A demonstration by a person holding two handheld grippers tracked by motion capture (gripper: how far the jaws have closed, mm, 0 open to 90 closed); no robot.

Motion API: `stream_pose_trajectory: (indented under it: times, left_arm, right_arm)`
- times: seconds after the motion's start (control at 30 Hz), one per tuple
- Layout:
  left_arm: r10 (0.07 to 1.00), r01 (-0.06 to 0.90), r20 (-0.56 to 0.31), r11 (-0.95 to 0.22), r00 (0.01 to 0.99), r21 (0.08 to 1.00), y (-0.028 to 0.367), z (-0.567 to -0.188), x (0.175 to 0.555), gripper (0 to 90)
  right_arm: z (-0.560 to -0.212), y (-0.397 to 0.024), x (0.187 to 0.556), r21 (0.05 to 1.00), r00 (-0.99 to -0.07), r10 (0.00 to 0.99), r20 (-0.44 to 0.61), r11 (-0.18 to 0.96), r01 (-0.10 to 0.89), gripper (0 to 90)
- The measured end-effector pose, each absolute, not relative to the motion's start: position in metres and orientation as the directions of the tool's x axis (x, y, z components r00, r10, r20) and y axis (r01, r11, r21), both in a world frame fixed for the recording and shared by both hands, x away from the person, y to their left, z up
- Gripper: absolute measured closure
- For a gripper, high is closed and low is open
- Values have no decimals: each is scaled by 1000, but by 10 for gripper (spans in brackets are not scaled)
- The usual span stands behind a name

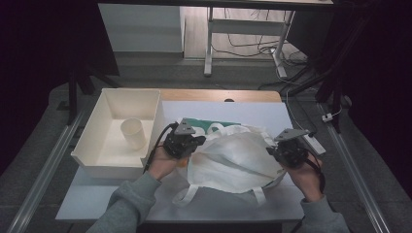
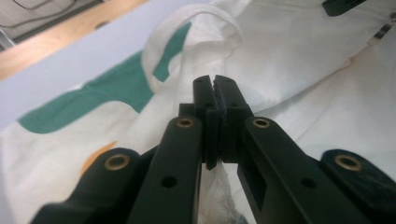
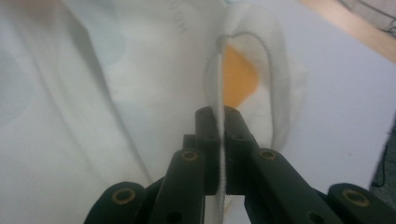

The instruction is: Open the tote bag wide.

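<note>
On the table: 1 cloth bag (image 1: 233,158), 1 bin (image 1: 92,150) (1 cup (image 1: 133,133) inside) and 2 claws.

Matt white cloth bag (image 1: 233,158)

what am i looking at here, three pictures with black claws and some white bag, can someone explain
A person sits at a table and holds a hand-held gripper, a two-jawed black clamp, in each hand. The high view looks down from above the person. The other two pictures come from small cameras riding on each clamp, looking along its jaws. On the table lie a white cloth bag with green and orange print, and a white bin with a paper cup inside. The left hand-held gripper is shut on the bag's cloth at one side. The right hand-held gripper is shut on the bag's edge at the other side.
</note>
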State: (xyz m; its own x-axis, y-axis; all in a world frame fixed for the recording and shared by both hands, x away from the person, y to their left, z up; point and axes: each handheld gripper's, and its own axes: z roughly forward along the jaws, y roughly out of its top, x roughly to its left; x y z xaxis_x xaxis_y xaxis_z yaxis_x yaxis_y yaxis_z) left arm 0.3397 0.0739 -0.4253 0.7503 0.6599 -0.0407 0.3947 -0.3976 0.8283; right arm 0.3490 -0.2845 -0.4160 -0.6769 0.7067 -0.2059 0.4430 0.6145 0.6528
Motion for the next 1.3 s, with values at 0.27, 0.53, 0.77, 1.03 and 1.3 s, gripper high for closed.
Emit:
stream_pose_trajectory:
  times: [0.27,0.53,0.77,1.03,1.3]
  left_arm:
    - [679,405,-46,-380,732,832,82,-424,344,878]
    - [704,435,-12,-426,710,793,71,-440,356,878]
    - [717,476,-17,-445,697,758,66,-457,367,878]
    - [727,522,-40,-453,686,722,64,-471,378,877]
    - [728,554,-52,-471,683,686,62,-486,384,875]
  right_arm:
    - [-413,-313,357,719,-605,774,-187,527,453,869]
    - [-434,-322,381,730,-579,805,-134,475,491,869]
    - [-453,-318,403,705,-561,817,-131,475,526,868]
    - [-475,-319,418,672,-556,825,-107,472,571,867]
    - [-490,-318,421,657,-544,833,-100,466,592,866]
